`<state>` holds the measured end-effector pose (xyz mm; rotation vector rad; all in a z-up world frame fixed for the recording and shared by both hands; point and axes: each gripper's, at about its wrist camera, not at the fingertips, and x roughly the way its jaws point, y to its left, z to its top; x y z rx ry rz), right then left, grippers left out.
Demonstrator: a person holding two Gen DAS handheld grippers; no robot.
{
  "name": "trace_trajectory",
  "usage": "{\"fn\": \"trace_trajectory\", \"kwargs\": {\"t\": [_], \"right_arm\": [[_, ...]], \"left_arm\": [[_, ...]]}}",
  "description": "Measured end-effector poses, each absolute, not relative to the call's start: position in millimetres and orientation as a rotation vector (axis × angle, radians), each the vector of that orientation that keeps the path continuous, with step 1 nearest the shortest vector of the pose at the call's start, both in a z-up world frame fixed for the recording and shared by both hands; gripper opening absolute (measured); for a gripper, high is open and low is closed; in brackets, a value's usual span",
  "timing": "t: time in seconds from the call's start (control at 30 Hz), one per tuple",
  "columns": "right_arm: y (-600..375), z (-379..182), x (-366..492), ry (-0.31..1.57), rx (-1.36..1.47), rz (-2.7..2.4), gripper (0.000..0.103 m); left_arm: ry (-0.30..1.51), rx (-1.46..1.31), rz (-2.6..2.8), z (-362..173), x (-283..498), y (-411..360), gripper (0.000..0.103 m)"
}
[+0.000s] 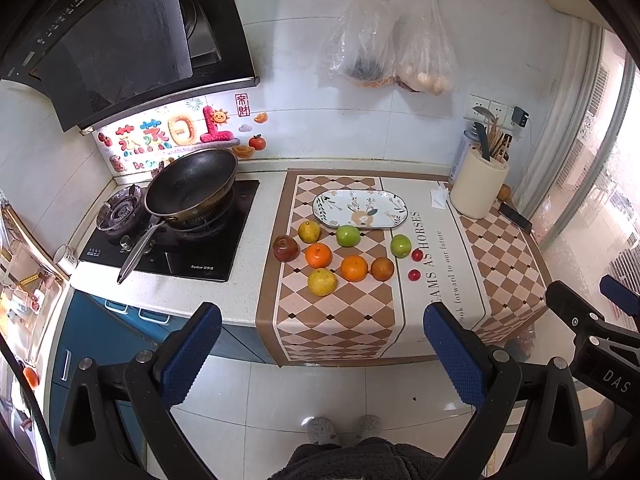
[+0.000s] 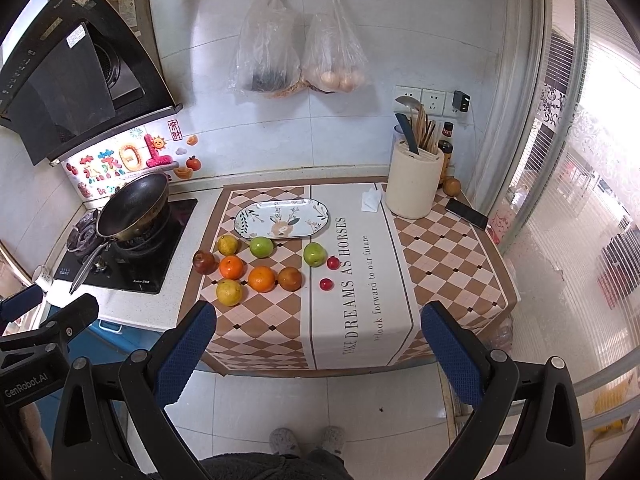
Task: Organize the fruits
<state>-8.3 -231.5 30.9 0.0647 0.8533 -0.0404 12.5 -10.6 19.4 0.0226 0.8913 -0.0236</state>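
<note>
White-tiled kitchen wall (image 2: 328, 148), bright window (image 2: 592, 128)

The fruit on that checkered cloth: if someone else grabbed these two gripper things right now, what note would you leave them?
Left gripper: open, empty, held back over the floor, short of the counter.
Right gripper: open, empty, likewise held back.
The oval plate sits bare on the checkered cloth.
In front of it, loose on the cloth: two green apples, a dark red apple, a yellow pear, a yellow citrus, two oranges, a brownish fruit, two small red fruits.
Done: nothing so far.
Left: all the fruit, presumably onto the plate.
</note>
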Motion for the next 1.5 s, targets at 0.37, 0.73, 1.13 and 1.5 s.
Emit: {"fn": "trace_trajectory", "kwargs": {"t": [0.37, 0.73, 1.13, 1.5], "right_arm": [[-231, 33, -12, 0.848, 0.064, -0.041, 0.103], [-231, 34, -14, 0.845, 0.067, -0.044, 0.103], [-212, -4, 18, 0.736, 0.117, -0.085, 0.103], [-201, -134, 134, 0.968, 0.192, -0.020, 0.101]], "left_arm": [[0.889, 0.021, -0.025, 18, 11, -9, 0.103], [0.888, 0.018, -0.031, 28, 13, -8, 0.103], [0.848, 0.029, 0.040, -15, 61, 12, 0.103], [1.078, -0.002, 0.156, -130, 172, 53, 0.103]]}}
